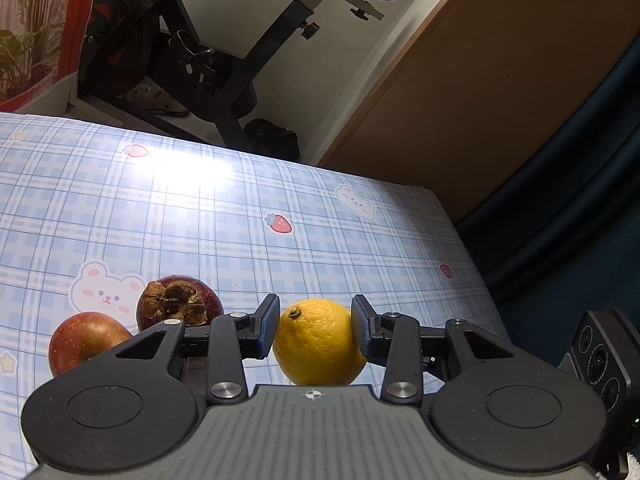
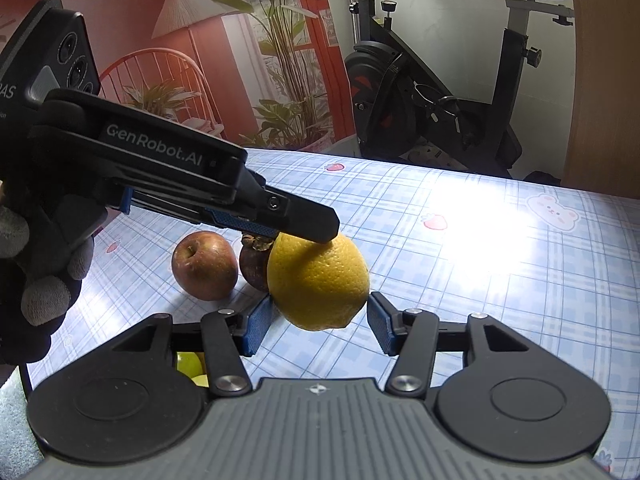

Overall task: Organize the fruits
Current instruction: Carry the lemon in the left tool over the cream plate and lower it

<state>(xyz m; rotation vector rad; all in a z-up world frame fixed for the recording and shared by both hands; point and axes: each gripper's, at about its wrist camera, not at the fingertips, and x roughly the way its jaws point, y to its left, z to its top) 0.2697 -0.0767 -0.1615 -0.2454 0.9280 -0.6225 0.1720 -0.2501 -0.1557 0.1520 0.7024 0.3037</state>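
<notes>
The left gripper (image 1: 315,330) clamps its ribbed blue pads on a dimpled oval lemon (image 1: 318,342) above the glossy plaid desk (image 1: 240,208). The right gripper (image 2: 318,324) stands apart, empty. Nearby sit a smooth apple (image 2: 205,265) and a mangosteen (image 1: 180,304).

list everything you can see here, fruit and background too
lemon: 1, yellow, between the left gripper's pads
apple: 1, red, on the tablecloth left of the lemon
mangosteen: 1, dark purple, beside the apple
green fruit: partly hidden, count unclear, under the right gripper
tablecloth: 1, blue plaid with bears and strawberries
exercise bike: 1, black, behind the table
left gripper: black, closed on the lemon
right gripper: black, jaws apart, empty
gloved hand: grey-tipped, holding the left gripper
</notes>
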